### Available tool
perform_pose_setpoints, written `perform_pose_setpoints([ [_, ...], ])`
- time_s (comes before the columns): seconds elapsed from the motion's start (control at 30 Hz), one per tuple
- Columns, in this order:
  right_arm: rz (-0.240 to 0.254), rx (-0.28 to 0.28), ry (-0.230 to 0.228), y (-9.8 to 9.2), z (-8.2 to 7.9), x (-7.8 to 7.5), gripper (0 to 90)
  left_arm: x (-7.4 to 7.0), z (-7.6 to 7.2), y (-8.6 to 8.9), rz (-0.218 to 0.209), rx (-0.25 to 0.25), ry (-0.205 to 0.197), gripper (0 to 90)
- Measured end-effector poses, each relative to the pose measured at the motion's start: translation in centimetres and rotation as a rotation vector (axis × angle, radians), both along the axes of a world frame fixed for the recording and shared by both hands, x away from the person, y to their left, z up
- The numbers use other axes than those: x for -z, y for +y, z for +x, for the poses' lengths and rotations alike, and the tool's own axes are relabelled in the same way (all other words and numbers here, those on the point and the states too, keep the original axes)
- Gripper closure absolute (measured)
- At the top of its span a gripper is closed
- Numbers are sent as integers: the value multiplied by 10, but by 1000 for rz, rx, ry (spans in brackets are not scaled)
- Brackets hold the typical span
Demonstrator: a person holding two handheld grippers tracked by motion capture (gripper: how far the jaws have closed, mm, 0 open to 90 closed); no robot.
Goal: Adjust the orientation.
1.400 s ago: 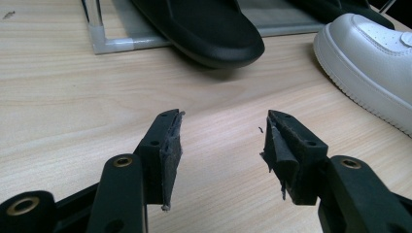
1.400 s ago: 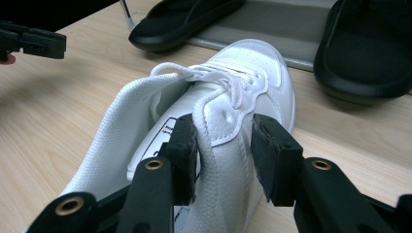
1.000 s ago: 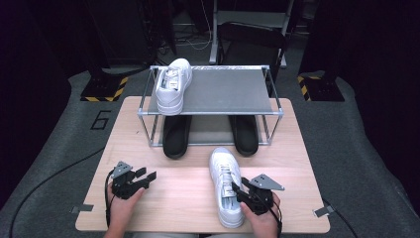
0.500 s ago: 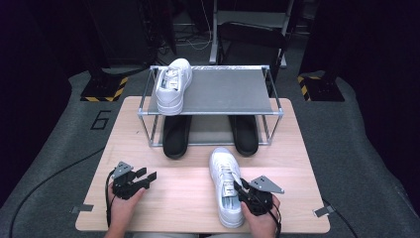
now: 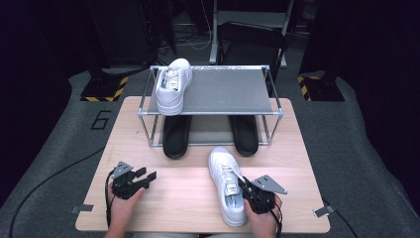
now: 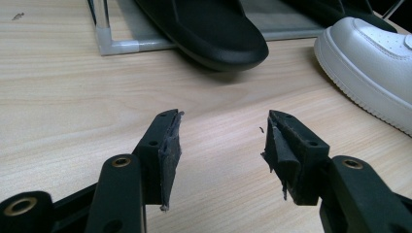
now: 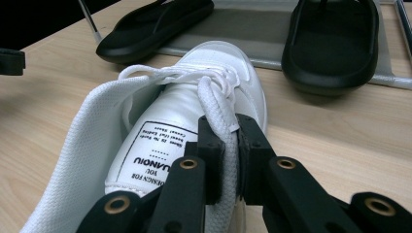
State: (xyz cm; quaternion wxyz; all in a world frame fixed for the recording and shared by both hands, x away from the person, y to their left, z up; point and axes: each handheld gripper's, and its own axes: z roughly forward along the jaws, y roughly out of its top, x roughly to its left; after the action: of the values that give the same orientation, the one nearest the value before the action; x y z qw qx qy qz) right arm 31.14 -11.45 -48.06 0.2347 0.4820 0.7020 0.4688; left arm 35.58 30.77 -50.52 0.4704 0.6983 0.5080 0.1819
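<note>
Your right gripper (image 7: 232, 145) has just been closing and now pinches a white lace (image 7: 221, 121) of the white sneaker (image 5: 228, 186) in front of the shoe rack (image 5: 210, 91), readying a lift, while your left gripper (image 6: 221, 145) gapes empty nearby.

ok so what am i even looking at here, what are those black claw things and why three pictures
No robot here: a person holds a two-jaw clamp tool in each hand. The high view looks down on a pale wooden table. The other two pictures come from cameras riding on each tool, looking along its jaws.

On the table stands a metal-framed shoe rack with one white lace-up sneaker on top and two black slip-on sandals beneath. A second white lace-up sneaker lies in front.

The right gripper has just been closing and now pinches that sneaker's white lace. The left gripper is open, holding nothing.
</note>
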Motion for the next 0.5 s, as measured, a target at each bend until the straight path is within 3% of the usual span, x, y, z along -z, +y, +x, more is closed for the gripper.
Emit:
perform_pose_setpoints([
  [0.4, 8, -3, -6, -2, 14, 0, 826, 0, 0, 2, -4, 0, 7, 465],
  [0.5, 33, -3, 3, -3, 15, -1, 827, 0, -1, 2, -4, 0, 7, 465],
])
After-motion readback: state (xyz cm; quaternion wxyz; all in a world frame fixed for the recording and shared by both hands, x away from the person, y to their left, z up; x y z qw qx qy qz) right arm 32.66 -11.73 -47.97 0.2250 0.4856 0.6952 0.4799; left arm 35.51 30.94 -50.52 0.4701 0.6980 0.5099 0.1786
